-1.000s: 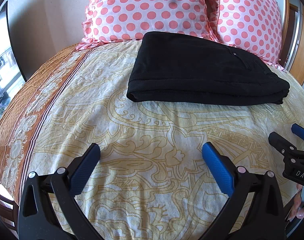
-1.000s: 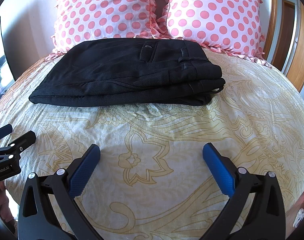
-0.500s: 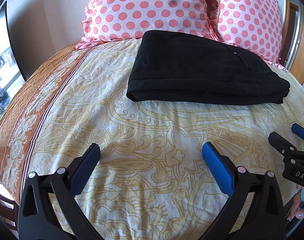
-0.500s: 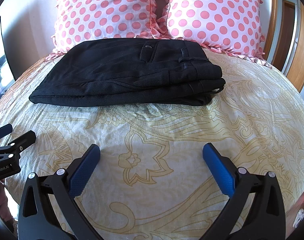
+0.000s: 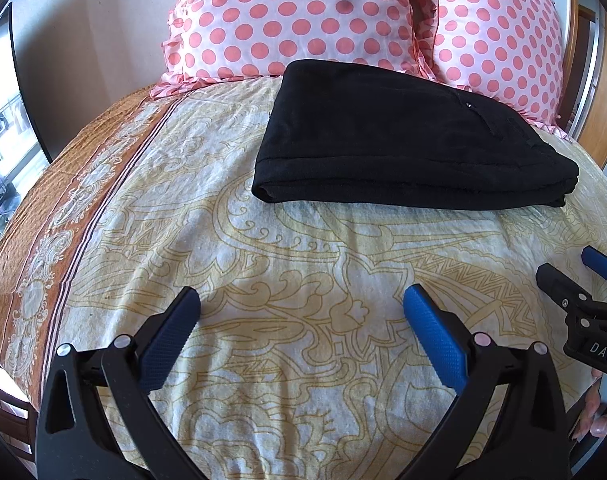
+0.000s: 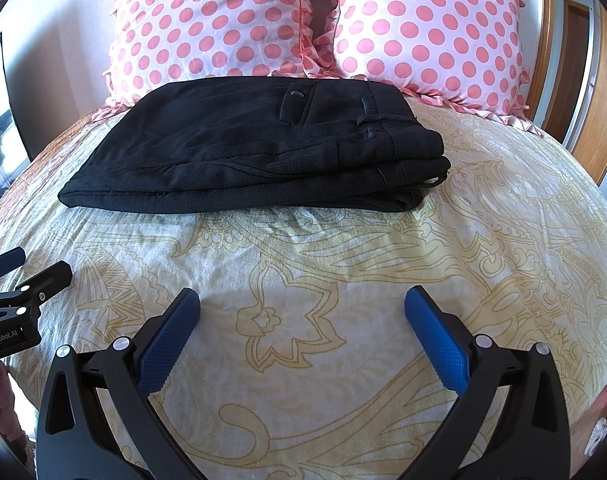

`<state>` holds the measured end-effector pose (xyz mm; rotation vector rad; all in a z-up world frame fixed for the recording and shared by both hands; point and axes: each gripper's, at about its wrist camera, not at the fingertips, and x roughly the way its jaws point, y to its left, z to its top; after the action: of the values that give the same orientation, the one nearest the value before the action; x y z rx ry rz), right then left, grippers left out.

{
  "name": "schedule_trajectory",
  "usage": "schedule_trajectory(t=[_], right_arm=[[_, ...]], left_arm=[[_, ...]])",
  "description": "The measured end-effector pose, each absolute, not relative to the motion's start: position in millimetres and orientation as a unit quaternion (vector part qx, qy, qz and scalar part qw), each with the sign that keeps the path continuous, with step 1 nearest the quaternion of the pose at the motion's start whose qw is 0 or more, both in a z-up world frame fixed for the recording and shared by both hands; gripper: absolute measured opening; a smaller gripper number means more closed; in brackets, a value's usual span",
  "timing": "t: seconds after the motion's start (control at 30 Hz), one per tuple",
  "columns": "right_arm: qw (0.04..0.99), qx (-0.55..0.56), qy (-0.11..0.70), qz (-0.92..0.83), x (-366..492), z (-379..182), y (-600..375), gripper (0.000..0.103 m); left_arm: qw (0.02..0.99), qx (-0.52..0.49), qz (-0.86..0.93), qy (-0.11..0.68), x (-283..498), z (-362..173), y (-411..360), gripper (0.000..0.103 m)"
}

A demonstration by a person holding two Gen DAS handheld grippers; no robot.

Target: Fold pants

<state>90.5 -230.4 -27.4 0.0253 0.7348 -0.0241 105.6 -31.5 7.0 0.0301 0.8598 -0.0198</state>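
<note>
Black pants (image 6: 255, 152) at 12 o'clock, folded; soft, floppy, prob. grab thick waistband edge. Both tongs (image 5: 301, 316) (image 6: 302, 316) wide apart, empty.

Folded black pants (image 6: 255, 152) and two pillows (image 6: 207, 20) lie on the bed (image 6: 343, 280).

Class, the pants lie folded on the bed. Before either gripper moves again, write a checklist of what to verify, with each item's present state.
1. Pants folded into a compact stack: ok.
2. Stack resting fully on the bedspread, short of the pillows: ok.
3. Left gripper open, holding nothing: ok.
4. Right gripper open, holding nothing: ok.
5. Both grippers apart from the pants: ok.
6. Layers underneath lying smooth: cannot tell, hidden.
</note>
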Motion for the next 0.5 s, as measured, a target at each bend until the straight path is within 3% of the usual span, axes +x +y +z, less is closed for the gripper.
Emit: schedule_trajectory(t=[0.5], right_arm=[[0.933,0.013,0.359,-0.013,90.6,-27.2,-229.9,0.102]], left_arm=[[0.91,0.015,-0.013,0.415,105.8,7.0,-30.9,0.101]])
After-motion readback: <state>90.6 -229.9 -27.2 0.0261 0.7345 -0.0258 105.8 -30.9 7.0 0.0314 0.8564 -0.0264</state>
